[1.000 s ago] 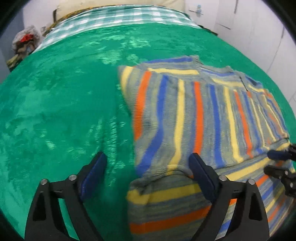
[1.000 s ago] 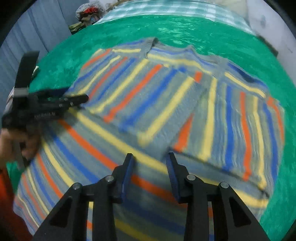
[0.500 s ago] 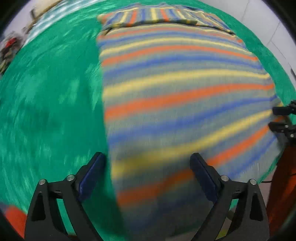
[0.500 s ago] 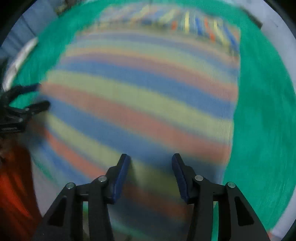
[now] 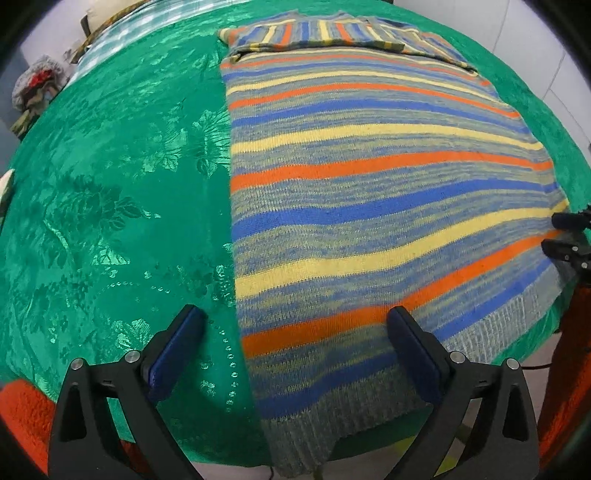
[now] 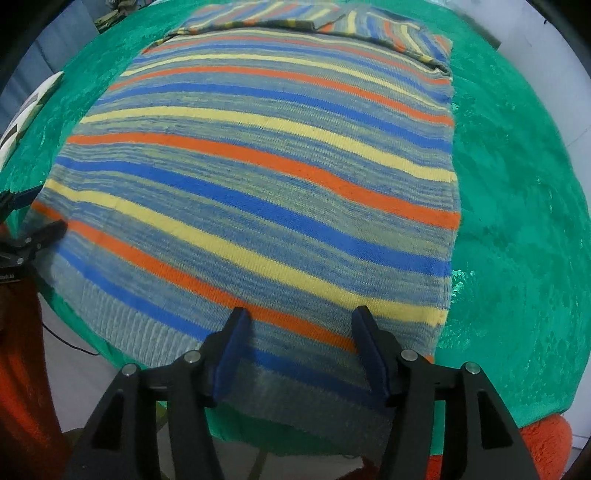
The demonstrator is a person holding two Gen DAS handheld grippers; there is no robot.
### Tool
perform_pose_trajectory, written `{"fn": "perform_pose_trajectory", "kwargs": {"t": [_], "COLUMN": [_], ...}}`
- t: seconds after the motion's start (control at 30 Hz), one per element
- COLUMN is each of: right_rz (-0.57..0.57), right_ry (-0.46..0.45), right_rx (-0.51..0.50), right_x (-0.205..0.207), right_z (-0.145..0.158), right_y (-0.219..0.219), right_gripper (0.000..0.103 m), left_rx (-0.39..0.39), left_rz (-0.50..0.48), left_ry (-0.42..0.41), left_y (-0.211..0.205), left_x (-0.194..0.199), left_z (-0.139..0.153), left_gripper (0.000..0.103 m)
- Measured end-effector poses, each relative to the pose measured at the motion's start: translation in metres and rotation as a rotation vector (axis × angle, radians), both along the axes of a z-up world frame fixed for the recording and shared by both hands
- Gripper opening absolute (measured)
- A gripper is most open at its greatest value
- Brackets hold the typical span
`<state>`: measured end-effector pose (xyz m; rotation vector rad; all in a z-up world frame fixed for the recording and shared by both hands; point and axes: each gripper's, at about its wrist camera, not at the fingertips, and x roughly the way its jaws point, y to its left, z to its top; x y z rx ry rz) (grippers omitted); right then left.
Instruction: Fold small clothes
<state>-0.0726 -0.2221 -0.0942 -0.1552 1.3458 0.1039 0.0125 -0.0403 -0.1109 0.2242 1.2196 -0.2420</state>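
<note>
A striped knit sweater (image 5: 369,192) in grey, blue, yellow and orange lies flat on the green bedspread (image 5: 110,184), sleeves folded across its far end. Its ribbed hem hangs over the near bed edge. My left gripper (image 5: 295,332) is open above the sweater's lower left corner, one finger over the bedspread, one over the knit. My right gripper (image 6: 299,332) is open above the hem near the sweater's (image 6: 258,184) lower right corner. Each gripper shows at the side of the other's view: the right one (image 5: 565,236), the left one (image 6: 33,214). Neither holds cloth.
The bedspread (image 6: 517,221) extends free to either side of the sweater. A checked blanket (image 5: 147,22) and a bundle (image 5: 37,81) lie at the far left. A white object (image 6: 26,110) sits at the left bed edge. Orange cloth (image 6: 546,454) shows below the bed.
Both grippers have pulled back from the folded sleeves to the near hem and now look along the sweater's length. The right gripper has opened wider. The sweater has not moved.
</note>
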Motion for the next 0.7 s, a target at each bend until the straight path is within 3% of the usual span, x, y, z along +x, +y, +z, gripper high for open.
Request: {"fn": "perform_pose_trajectory", "kwargs": {"t": [0.7], "right_rz": [0.009], "right_ry": [-0.024], "right_rx": [-0.028], "right_x": [-0.015], "right_z": [-0.008], "right_y": [0.021], "right_gripper": [0.061], "left_rx": [0.039], "left_rz": [-0.016], "left_ry": [-0.015], "left_y": [-0.007], "left_x": [-0.013], "left_z": [0.000], "left_gripper": [0.102]}}
